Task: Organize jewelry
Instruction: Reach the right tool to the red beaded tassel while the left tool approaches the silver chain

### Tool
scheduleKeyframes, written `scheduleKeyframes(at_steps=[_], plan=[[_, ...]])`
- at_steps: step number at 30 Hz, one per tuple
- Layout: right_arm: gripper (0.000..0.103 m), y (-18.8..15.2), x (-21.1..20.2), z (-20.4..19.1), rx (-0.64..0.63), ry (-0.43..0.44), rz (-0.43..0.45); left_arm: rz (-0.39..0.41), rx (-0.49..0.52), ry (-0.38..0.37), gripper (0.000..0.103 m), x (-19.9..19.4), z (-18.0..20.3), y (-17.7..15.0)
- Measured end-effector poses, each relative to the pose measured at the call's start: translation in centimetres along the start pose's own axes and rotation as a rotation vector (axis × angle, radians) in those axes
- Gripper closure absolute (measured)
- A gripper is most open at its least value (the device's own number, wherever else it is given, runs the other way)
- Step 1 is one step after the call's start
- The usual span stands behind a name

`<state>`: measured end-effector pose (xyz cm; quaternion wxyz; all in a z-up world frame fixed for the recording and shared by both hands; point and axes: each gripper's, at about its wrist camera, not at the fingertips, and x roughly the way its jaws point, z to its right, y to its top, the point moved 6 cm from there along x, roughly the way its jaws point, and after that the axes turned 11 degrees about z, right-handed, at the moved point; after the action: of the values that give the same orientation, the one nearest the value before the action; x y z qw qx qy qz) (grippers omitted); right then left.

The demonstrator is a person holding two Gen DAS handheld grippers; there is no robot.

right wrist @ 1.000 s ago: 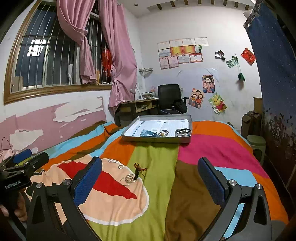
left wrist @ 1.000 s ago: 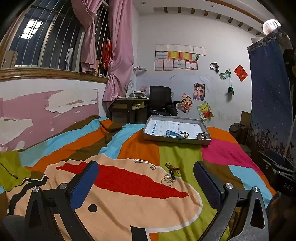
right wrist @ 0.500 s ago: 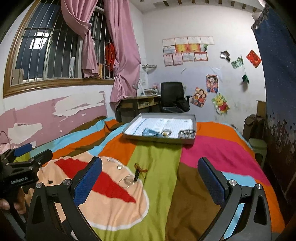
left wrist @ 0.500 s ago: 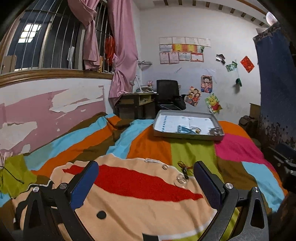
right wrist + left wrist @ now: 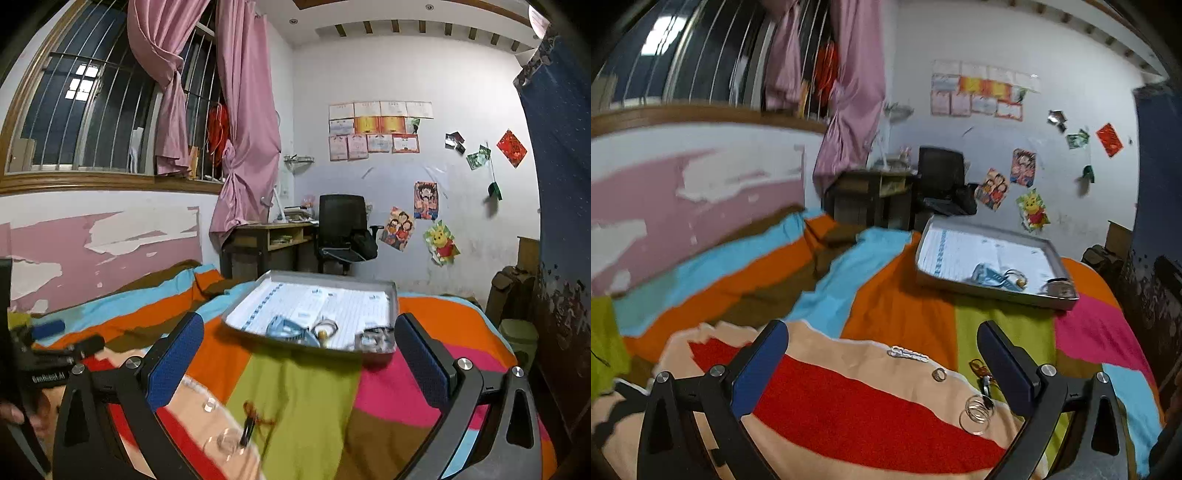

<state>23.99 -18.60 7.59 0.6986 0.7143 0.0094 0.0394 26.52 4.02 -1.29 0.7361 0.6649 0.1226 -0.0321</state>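
Loose jewelry lies on the striped bedspread: a white chain bracelet [image 5: 908, 355], a small ring [image 5: 939, 374], thin bangles [image 5: 977, 413] and a dark pendant on red cord [image 5: 983, 376]. My left gripper [image 5: 882, 365] hovers open just above them, nothing between its fingers. A grey tray [image 5: 993, 291] lined with paper sits farther back, holding a blue piece [image 5: 991, 275] and other items. My right gripper [image 5: 299, 362] is open, low over the bed, with the tray [image 5: 258, 328] ahead and the blurred bangles [image 5: 225, 441] and pendant [image 5: 248, 428] below it.
The other gripper and a hand [image 5: 22, 406] show at the right wrist view's left edge. A peeling pink wall [image 5: 683, 206] runs along the bed's left. A desk [image 5: 269, 240] and black chair [image 5: 341, 229] stand beyond the bed. A green stool [image 5: 519, 332] sits at right.
Both grippers moved forward and lower toward the jewelry and the tray, which now look larger. The left view swung left, so the bangles now lie by its right finger. Both stay open.
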Motion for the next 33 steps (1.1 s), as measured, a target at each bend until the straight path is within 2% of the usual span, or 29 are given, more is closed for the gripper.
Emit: scheduleKeyframes(at_steps=[4,7,13,17,19,21,23,26,30,33], plan=[[0.001,-2.0,4.1,-1.0,-0.017,0.005,-0.026,-0.052,-0.005,0.003,0.000,4.6,-0.7,-2.0],[0.001,-4.6,6.4,-1.6,-0.023,0.040,-0.084,-0.092,-0.002,-0.020,0.000,7.3,-1.1,-3.3],[0.001,-10.0,10.5,-2.1,0.005,0.155,-0.259,-0.171,0.002,-0.091,0.000,12.5,-1.4,-5.5],[0.002,-13.3,12.7,-1.6,0.072,0.174,-0.359,-0.199,0.020,-0.142,0.000,15.2,-1.2,-6.3],[0.009,-14.9,13.5,-1.6,0.095,0.184,-0.401,-0.208,0.038,-0.182,0.000,16.4,-0.8,-6.7],[0.028,-16.3,14.2,-1.7,0.104,0.201,-0.441,-0.222,0.062,-0.223,0.000,17.2,-0.2,-7.0],[0.034,-17.5,14.9,-2.2,0.118,0.229,-0.480,-0.244,0.092,-0.274,0.000,18.0,0.3,-7.7],[0.049,-19.0,15.4,-3.1,0.127,0.269,-0.530,-0.281,0.084,-0.340,0.001,19.0,0.9,-8.6],[0.066,-21.2,15.9,-5.0,0.110,0.314,-0.608,-0.318,0.069,-0.414,0.012,19.8,1.6,-9.3],[0.071,-22.6,16.1,-5.9,0.102,0.328,-0.651,-0.355,0.056,-0.443,0.018,20.4,1.8,-10.1]])
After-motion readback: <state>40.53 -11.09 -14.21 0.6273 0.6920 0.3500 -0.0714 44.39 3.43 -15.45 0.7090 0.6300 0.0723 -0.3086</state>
